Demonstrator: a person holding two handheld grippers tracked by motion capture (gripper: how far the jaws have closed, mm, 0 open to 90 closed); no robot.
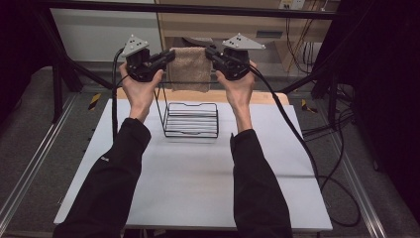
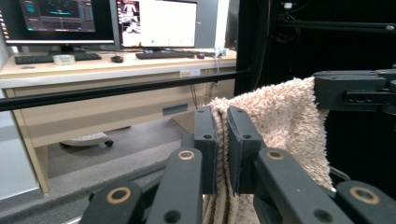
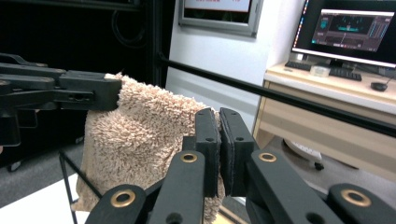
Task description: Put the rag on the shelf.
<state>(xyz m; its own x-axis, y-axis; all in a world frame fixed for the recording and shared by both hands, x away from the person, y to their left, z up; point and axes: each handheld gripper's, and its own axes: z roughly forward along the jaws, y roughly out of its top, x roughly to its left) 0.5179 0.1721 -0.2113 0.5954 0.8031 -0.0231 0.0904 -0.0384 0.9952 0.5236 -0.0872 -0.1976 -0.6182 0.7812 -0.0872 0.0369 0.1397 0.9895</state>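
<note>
Above the white counter (image 1: 198,173), the left claw (image 1: 166,57) and right claw (image 1: 212,53) are each pinching a top corner of the beige towel (image 1: 190,69), holding it spread over the wire rack (image 1: 190,119) (draping is not yet done).

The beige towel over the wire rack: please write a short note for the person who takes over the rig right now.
Left gripper: shut on one top corner of the beige fluffy terry towel.
Right gripper: shut on the other top corner.
The towel hangs stretched between the two grippers, lifted above the black wire rack on the white table.
Done: the towel is picked up and spread out.
Left: probably lower it and drape it over the rack's tall bar, then open both jaws.
</note>
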